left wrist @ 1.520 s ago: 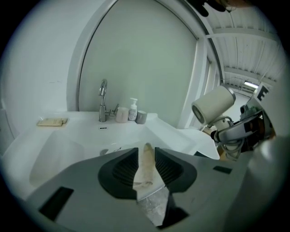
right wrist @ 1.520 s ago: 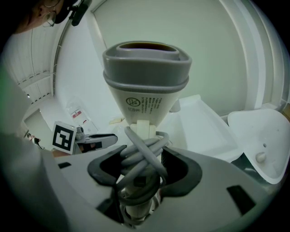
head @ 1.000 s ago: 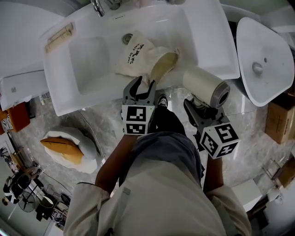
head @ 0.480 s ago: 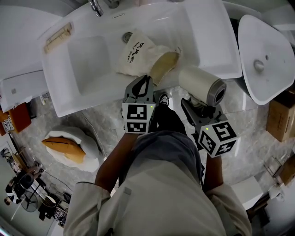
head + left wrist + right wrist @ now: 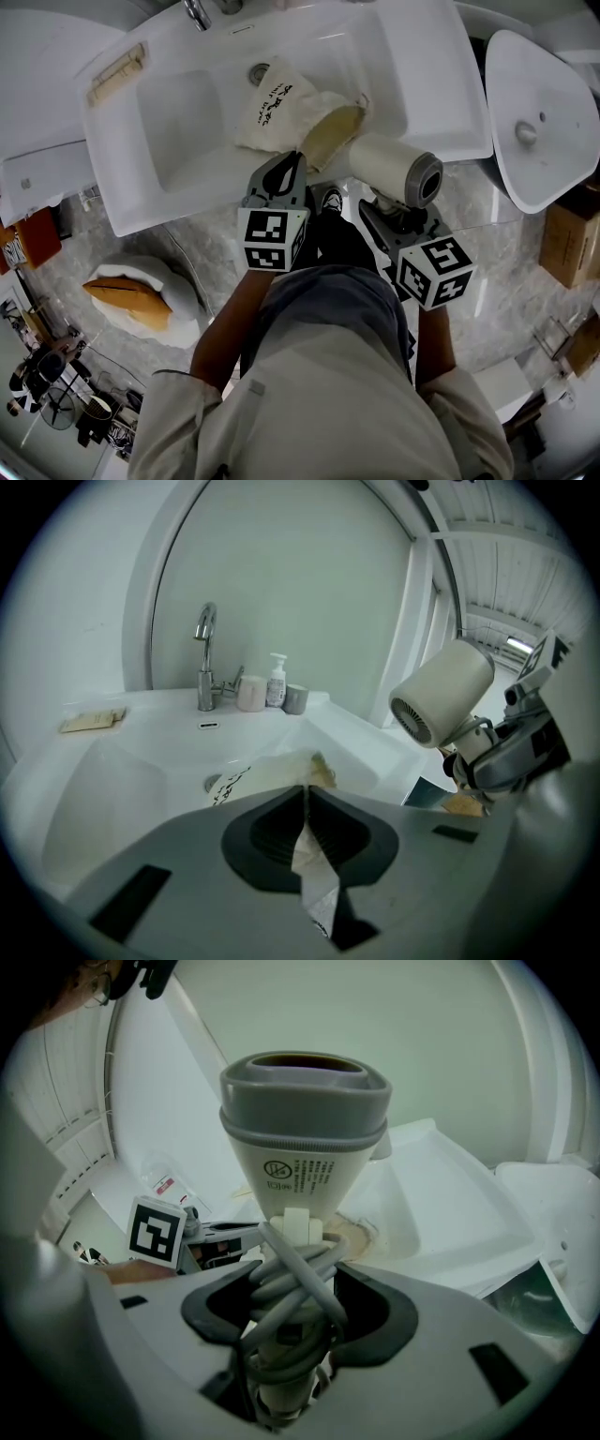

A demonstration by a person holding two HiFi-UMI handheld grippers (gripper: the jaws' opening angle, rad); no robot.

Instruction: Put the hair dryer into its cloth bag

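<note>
The cream cloth bag (image 5: 279,105) with black print lies in the white sink (image 5: 183,141), its mouth (image 5: 335,131) facing the near rim. My left gripper (image 5: 292,164) is at the bag's near edge; its jaws are closing, and in the left gripper view a fold of the cloth bag (image 5: 309,850) is pinched between the pads. My right gripper (image 5: 392,208) is shut on the handle of the cream hair dryer (image 5: 392,167), with the grey cord (image 5: 295,1283) coiled round it. The dryer's barrel (image 5: 305,1138) points toward the bag's mouth, just right of it.
A chrome faucet (image 5: 204,658), a soap bottle (image 5: 276,680) and cups stand at the sink's back. A tan packet (image 5: 117,77) lies on the left rim. A white lid (image 5: 539,122) and a cardboard box (image 5: 572,246) are on the right.
The left jaws went from wide open to closed on the bag's near edge. The right gripper carried the hair dryer left and slightly down, closer to the bag's mouth.
</note>
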